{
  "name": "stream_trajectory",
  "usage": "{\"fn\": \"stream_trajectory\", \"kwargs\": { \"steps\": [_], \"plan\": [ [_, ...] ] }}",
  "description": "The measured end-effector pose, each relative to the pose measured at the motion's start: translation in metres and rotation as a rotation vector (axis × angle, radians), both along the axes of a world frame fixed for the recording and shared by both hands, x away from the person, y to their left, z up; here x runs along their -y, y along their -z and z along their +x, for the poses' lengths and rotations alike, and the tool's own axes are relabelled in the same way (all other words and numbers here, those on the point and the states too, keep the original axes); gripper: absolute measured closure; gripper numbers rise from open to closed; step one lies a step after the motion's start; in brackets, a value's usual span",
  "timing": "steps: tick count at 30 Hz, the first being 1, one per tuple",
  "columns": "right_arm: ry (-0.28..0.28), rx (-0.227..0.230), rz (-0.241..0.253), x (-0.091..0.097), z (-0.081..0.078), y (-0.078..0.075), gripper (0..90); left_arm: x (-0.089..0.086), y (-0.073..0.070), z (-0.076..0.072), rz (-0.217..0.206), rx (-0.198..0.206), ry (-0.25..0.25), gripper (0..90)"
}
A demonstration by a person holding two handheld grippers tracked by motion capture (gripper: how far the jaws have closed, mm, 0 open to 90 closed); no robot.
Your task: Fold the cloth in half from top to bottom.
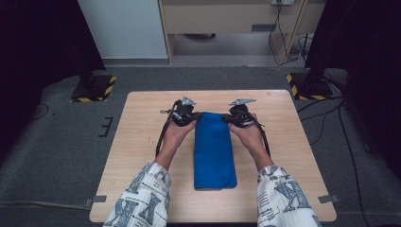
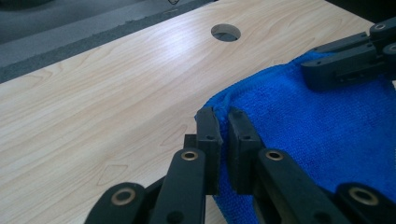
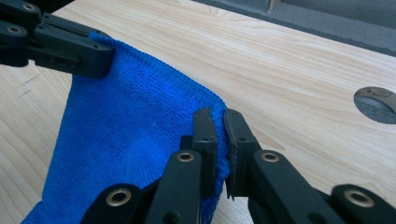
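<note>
A folded blue cloth (image 1: 213, 151) lies lengthwise on the middle of the wooden table (image 1: 142, 142); its far end is lifted off the wood. My left gripper (image 1: 191, 118) is shut on the far left corner of the blue cloth (image 2: 327, 135), with the hem pinched between the pads at the left gripper (image 2: 222, 119). My right gripper (image 1: 230, 118) is shut on the far right corner; the edge of the blue cloth (image 3: 130, 126) runs between the pads of the right gripper (image 3: 219, 122). Each gripper view also shows the other gripper on the opposite corner.
A round cable hole (image 2: 225, 32) is cut in the tabletop beyond the cloth, also visible as the hole (image 3: 376, 103). Grey carpet surrounds the table. Black stands with yellow-striped bases (image 1: 94, 87) flank the far corners, and a wooden cabinet (image 1: 227, 19) stands behind.
</note>
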State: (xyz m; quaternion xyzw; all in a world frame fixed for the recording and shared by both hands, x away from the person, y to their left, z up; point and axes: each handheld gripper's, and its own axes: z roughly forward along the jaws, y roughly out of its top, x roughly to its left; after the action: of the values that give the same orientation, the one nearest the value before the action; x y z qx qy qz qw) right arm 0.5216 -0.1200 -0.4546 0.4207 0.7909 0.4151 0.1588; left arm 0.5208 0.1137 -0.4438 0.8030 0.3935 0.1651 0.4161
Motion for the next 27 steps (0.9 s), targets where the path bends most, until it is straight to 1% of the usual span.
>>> {"fn": "stream_trajectory", "kwargs": {
  "steps": [5, 10, 12, 16, 17, 20, 22, 23, 27],
  "plan": [
    [0.002, 0.008, 0.0, -0.001, -0.001, -0.001, 84.9, 0.0, 0.0, -0.002, 0.009, 0.002, 0.004, 84.4],
    [-0.014, 0.039, -0.021, 0.0, -0.008, -0.003, 84.4, 0.0, 0.0, -0.012, -0.003, 0.007, 0.004, 84.7],
    [-0.02, 0.051, -0.031, 0.0, -0.012, -0.003, 84.2, 0.001, 0.0, -0.016, -0.002, 0.011, 0.005, 84.9],
    [-0.027, 0.062, -0.014, 0.003, -0.022, -0.003, 83.8, 0.0, -0.004, -0.025, -0.013, 0.009, 0.009, 85.0],
    [-0.029, 0.057, -0.01, 0.003, -0.025, -0.003, 83.7, 0.0, -0.005, -0.027, -0.013, 0.011, 0.011, 85.1],
    [-0.046, 0.064, -0.008, 0.005, -0.033, -0.002, 83.7, 0.001, -0.01, -0.034, -0.004, 0.014, 0.022, 85.1],
    [-0.054, 0.062, -0.008, 0.005, -0.038, -0.001, 83.8, 0.001, -0.012, -0.038, 0.008, 0.017, 0.033, 85.1],
    [-0.062, 0.069, -0.012, 0.005, -0.041, -0.001, 83.8, 0.001, -0.013, -0.041, 0.01, 0.019, 0.037, 85.1],
    [-0.073, 0.071, -0.005, 0.006, -0.05, -0.002, 83.7, 0.0, -0.018, -0.05, 0.012, 0.025, 0.045, 85.0]
  ]
}}
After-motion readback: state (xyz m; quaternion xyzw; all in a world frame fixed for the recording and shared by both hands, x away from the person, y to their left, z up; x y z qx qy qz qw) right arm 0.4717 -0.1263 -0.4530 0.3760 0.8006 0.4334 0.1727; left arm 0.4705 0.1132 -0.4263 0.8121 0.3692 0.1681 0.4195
